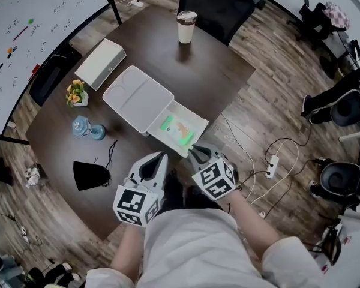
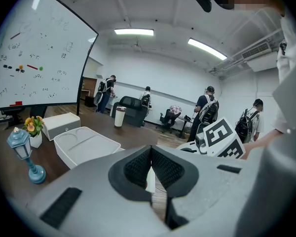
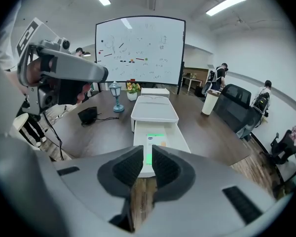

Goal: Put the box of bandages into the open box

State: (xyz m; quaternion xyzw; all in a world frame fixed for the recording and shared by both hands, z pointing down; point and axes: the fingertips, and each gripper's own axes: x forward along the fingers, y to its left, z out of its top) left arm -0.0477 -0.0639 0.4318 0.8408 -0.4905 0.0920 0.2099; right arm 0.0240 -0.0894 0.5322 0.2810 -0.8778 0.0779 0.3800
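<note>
On the table, the open box sat toward the near right edge, its lid lying to the far left of its tray, and the box of bandages lay inside that tray. To the left of the open box stood a lamp figurine, with a flower pot just beyond it, a closed box farther still, and a pouch nearer, by the near left edge. A cup stood at the far edge with a chair behind it, and a whiteboard stood off the table's left side.
</note>
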